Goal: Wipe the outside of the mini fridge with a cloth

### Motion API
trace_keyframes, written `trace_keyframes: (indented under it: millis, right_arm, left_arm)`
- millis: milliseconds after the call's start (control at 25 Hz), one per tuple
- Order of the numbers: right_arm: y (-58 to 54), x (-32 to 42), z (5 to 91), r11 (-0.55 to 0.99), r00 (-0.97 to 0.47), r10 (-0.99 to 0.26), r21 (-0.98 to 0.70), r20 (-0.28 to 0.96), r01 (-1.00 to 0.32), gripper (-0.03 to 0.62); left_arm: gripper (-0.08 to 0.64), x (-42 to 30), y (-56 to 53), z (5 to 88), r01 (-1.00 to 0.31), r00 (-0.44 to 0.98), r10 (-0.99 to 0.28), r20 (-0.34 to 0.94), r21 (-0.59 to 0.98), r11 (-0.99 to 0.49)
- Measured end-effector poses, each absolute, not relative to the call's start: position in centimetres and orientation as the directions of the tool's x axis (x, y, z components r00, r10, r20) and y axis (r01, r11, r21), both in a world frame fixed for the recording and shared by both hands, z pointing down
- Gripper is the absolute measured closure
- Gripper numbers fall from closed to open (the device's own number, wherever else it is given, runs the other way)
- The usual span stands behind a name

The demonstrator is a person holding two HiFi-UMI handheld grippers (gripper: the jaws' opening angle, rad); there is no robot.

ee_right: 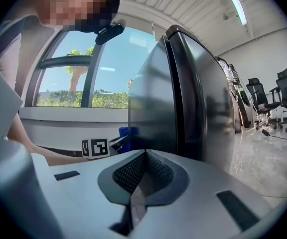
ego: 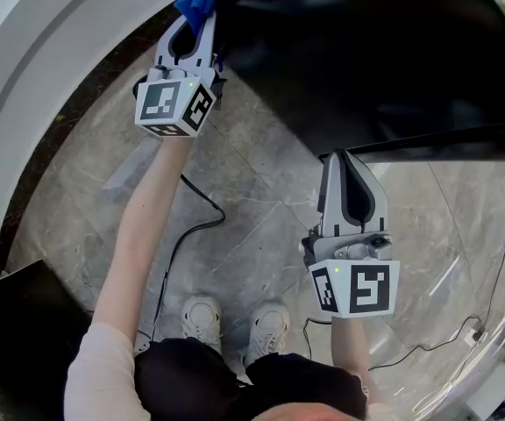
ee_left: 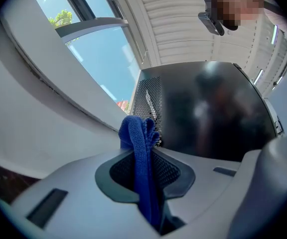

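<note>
Left gripper (ego: 196,16) pinches a blue cloth (ee_left: 141,148); its bunched end pokes past the jaw tips at the fridge's (ego: 358,51) glossy black face, beside the mesh panel (ee_left: 151,101). Contact can't be told. Right gripper (ego: 347,167) is pressed together, empty, near the fridge's edge. Cable (ego: 178,244) lies on floor.

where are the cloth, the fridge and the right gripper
cloth (ee_left: 139,143): left gripper view, bunched top above the jaws
fridge (ee_right: 151,103): right gripper view, grey side panel
right gripper (ego: 344,158): head view, tip of its shut jaws
</note>
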State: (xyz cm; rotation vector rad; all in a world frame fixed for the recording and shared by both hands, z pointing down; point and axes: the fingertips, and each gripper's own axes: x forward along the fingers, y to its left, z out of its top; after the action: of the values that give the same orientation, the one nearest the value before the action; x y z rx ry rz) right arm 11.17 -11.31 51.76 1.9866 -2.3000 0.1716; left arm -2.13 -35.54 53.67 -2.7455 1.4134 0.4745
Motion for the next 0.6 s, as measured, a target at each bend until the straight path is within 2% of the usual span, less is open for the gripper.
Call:
trace_keyframes:
  millis: [600]
  right_arm:
    - [-10.0, 11.5, 49.4, 0.155, -0.157, -0.983, -0.026, 0.093, -0.988, 0.580]
  left_arm:
    - [0.500, 3.1, -27.9, 52.5, -0.722, 0.652, -0.703, -0.284, 0.049, -0.690]
